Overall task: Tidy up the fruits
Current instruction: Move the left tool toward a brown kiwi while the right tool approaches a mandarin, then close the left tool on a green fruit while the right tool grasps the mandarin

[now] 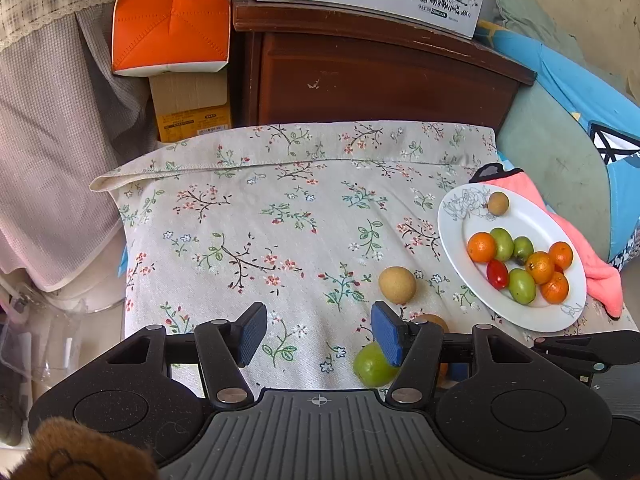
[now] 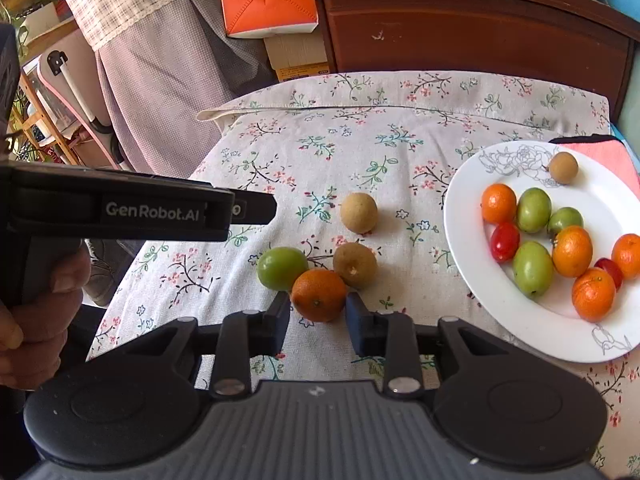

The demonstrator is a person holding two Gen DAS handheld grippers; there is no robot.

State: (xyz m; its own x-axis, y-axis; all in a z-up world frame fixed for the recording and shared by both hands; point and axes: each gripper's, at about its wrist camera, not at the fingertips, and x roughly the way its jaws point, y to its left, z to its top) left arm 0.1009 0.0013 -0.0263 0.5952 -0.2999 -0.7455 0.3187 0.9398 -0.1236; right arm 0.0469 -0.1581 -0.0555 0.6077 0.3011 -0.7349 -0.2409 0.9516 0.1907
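Note:
Loose on the floral cloth [image 2: 360, 140] lie a green fruit [image 2: 282, 268], two brown fruits [image 2: 359, 213] [image 2: 355, 265] and a small orange [image 2: 319, 295]. My right gripper [image 2: 319, 312] has its pads against the orange's two sides and is shut on it on the cloth. The white plate [image 2: 520, 320] at the right holds several oranges, green fruits, red tomatoes and one brown fruit. My left gripper [image 1: 319, 334] stands open over bare cloth with nothing between its fingers. The green fruit [image 1: 370, 366] sits half hidden behind its right finger, and a brown fruit [image 1: 397, 285] lies just beyond.
A dark wooden cabinet [image 1: 380, 72] stands behind the table, with an orange box [image 1: 172, 20] and cardboard beside it. A pink cloth [image 1: 592, 264] lies under the plate's far side. A person's hand [image 2: 36, 312] holds the left gripper's body [image 2: 140, 208] at the left.

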